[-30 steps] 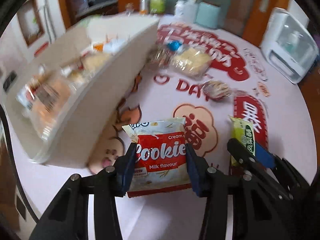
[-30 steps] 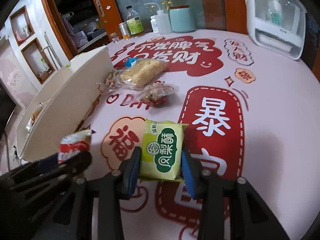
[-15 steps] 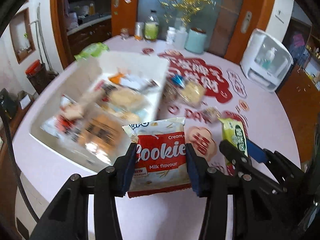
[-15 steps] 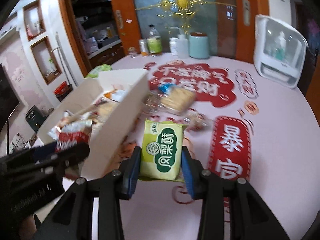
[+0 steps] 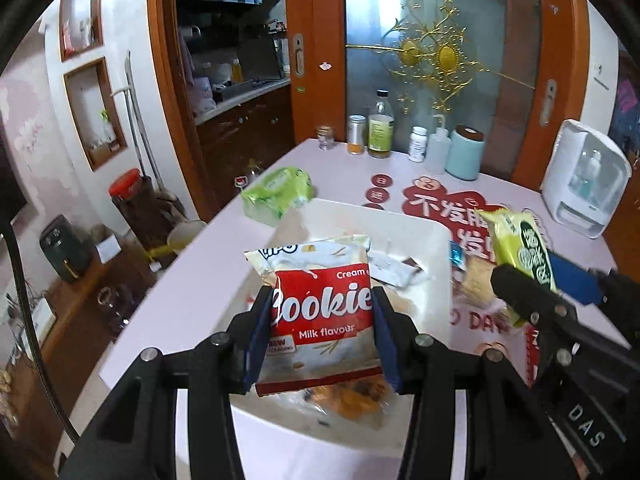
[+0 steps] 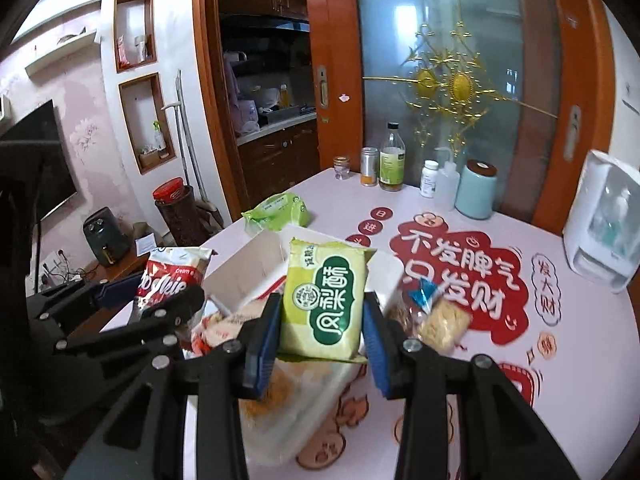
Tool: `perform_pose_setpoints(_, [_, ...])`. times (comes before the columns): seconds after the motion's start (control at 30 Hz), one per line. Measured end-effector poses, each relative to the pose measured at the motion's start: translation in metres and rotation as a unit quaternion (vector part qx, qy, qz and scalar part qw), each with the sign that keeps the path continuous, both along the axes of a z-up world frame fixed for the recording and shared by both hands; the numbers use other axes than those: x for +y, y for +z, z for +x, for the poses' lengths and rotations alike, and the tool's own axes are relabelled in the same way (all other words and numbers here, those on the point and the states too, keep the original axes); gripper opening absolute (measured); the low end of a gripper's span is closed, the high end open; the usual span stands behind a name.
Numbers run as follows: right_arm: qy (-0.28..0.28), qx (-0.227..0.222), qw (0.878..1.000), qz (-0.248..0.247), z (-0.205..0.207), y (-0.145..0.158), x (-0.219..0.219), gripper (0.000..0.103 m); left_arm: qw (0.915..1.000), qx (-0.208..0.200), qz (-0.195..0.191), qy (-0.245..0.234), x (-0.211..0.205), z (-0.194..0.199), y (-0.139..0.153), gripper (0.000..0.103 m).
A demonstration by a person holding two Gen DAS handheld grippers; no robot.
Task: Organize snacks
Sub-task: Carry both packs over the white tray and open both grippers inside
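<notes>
Left wrist view: the left gripper (image 5: 320, 322) occupied the lower centre of the frame, its jaws narrowed onto the sides of a red-and-white cookie packet (image 5: 320, 312) marked "Milk flavour", which they held upright. The packet hung above a white bin (image 5: 436, 240) at frame centre; the bin stood on the pink counter (image 5: 208, 280) and already contained several wrapped snacks, blurred beneath the packet. At the right edge the right gripper (image 5: 536, 276) carried a yellow-green pastry packet (image 5: 520, 248). A green wet-wipe pack (image 5: 278, 196) lay on the counter just beyond the bin, upper centre-left.

Right wrist view: the right gripper (image 6: 322, 340), lower centre, had its jaws closed to a narrow gap against both sides of the yellow-green pastry packet (image 6: 326, 304), holding it upright over the white bin (image 6: 256, 268). At centre-left the left gripper (image 6: 160, 296) held the cookie packet (image 6: 172, 276) over the bin's near-left part. A clear-wrapped biscuit pack (image 6: 442, 324) lay on the counter (image 6: 580, 340) just right of the bin. A pale blue canister (image 6: 478, 190) stood at the counter's far edge, and a white appliance (image 6: 604, 220) at the right edge of the frame.
</notes>
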State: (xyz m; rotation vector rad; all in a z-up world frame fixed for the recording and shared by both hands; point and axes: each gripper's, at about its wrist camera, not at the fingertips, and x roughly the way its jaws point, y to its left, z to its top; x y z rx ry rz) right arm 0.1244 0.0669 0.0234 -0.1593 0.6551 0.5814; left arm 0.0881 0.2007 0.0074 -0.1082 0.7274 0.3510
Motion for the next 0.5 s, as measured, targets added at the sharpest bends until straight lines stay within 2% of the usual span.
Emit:
perform_pose_setpoints(0.1, [0.001,0.019,1.0,-0.006,0.023,-0.007,0.013,0.04,0.9998,0.018,0.01,0.002,0.01,0.018,-0.006,0.046])
perform_pose_setpoints(0.23, [0.012,0.046,0.999,-0.016,0.052,-0.024,0.03,0.04,0.9988,0.05,-0.004,-0.001,0.024,0.043,-0.02,0.051])
perform_pose_setpoints(0.37, [0.006,0.074,0.997,-0.016,0.064,-0.039,0.035,0.044,0.9963,0.079,0.007,0.034,0.041,0.062,-0.035,0.087])
perform_pose_setpoints(0.4, [0.008,0.081,0.997,-0.007,0.064,-0.042,0.034,0.047,0.996,0.08,0.004,0.039,0.045,0.063,-0.037,0.091])
perform_pose_setpoints(0.47, [0.011,0.086,0.996,0.006,0.061,-0.043,0.03,0.065,0.9959,0.08,-0.011,0.04,0.052,0.062,-0.041,0.094])
perform_pose_setpoints(0.5, [0.008,0.083,0.996,0.011,0.059,-0.043,0.027,0.068,0.9958,0.08,-0.022,0.039,0.056,0.06,-0.043,0.097])
